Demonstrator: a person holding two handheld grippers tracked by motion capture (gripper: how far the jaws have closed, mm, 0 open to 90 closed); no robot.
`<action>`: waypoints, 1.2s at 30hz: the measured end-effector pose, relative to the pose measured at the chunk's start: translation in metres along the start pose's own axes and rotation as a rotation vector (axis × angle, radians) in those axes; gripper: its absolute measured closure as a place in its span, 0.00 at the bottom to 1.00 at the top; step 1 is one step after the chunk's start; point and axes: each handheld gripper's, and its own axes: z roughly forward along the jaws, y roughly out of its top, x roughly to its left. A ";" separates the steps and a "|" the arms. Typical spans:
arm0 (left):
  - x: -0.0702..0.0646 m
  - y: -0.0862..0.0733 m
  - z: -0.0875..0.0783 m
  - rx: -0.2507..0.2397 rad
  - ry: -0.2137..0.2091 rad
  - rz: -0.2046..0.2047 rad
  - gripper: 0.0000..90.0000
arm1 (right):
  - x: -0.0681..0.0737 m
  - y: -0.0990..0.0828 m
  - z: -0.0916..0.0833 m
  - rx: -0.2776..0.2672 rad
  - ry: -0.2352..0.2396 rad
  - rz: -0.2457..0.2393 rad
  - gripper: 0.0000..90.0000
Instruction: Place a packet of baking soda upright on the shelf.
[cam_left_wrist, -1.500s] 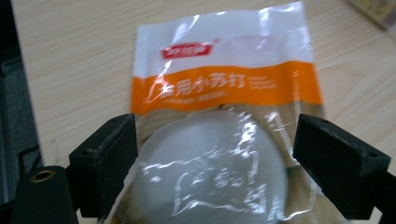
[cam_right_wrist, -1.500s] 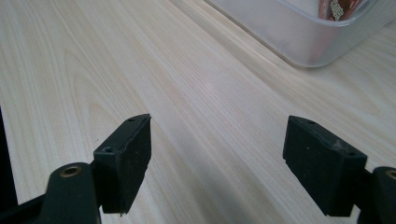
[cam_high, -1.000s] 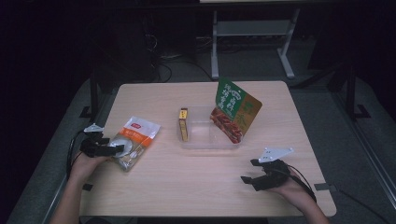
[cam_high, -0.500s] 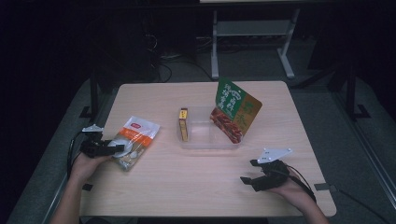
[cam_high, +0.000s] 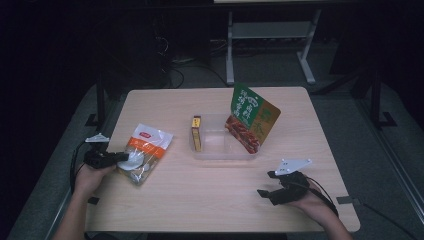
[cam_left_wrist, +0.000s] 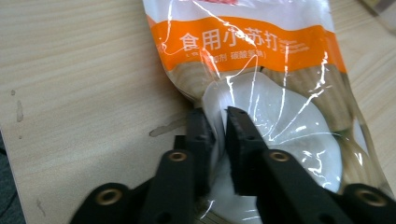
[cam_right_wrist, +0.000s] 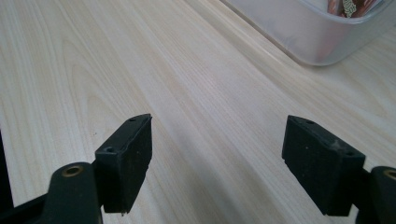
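My left gripper (cam_left_wrist: 219, 135) — jaws just closed, pinching near edge of orange-and-white powder bag (cam_left_wrist: 261, 93). Bag flat on table (cam_high: 210, 200), left of clear tray (cam_high: 225, 150). My right gripper (cam_right_wrist: 217, 163) — jaws wide, nothing between, over bare wood.

Room dark beyond lit, pale wood-grain table (cam_high: 210, 200). Grey floor (cam_high: 360, 145) around it. White metal stand (cam_high: 270, 35) behind, black cables (cam_high: 175, 67) trailing near it.
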 end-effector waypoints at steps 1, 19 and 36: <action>-0.001 0.000 0.000 -0.002 0.001 -0.002 0.93 | 0.000 0.000 0.000 0.000 0.001 0.000 0.27; -0.025 0.009 -0.038 -0.183 -0.019 0.031 0.99 | -0.004 0.002 -0.004 -0.033 -0.001 0.054 0.29; -0.058 0.022 -0.078 -0.319 -0.055 0.110 0.99 | 0.000 0.007 -0.001 -0.046 0.042 0.056 0.21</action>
